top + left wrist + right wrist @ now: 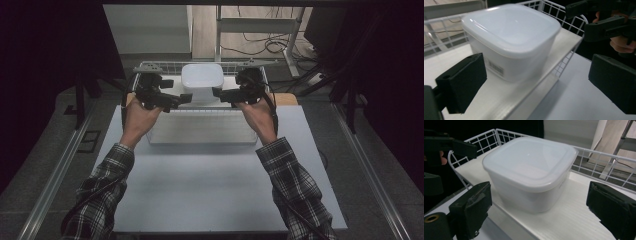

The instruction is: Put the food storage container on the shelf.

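A lidded white plastic container (202, 81) is being shown standing upright on a white shelf board (574, 220) edged at the back and sides by a wire basket rail (559, 10), with the left gripper (186, 98) and the right gripper (218, 92) being held just beside its two flanks, jaws spread wide and nothing being pinched between them. The tub is being judged light, thin-walled and somewhat yielding, its smooth, rounded sides likely slippery. It is probably best taken on opposite side walls just under the lid's rim, where the wall is stiffest.
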The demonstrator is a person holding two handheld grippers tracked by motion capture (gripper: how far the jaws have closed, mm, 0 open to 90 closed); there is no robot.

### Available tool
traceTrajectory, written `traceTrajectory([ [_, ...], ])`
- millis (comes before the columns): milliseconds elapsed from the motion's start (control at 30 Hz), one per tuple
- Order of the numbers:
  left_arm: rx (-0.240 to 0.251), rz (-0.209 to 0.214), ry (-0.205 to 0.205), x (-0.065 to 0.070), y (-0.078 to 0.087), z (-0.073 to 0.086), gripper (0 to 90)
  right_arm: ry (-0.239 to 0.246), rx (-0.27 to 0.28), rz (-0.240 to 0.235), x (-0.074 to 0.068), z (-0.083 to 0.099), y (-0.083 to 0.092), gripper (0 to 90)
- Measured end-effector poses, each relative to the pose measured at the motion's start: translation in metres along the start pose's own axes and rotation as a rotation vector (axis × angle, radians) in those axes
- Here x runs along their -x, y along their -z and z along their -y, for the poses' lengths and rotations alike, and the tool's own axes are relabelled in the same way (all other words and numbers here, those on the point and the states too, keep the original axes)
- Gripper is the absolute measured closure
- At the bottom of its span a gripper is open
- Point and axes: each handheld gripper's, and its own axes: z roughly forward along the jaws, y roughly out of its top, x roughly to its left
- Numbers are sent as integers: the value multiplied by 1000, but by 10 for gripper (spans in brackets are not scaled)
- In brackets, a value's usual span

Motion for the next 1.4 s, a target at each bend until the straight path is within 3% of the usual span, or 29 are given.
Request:
traceTrajectory([
  [233,-46,18,-17,8,2,18,0,43,-28,-25,-8,18,2,47],
  [633,-28,69,5,17,12,45,0,57,-28,-67,-16,40,10,47],
  [1000,2,63,-6,26,19,67,0,92,-36,-86,-24,59,21,45],
  [1400,-12,86,-4,38,18,92,0,110,-60,-103,-29,87,31,24],
])
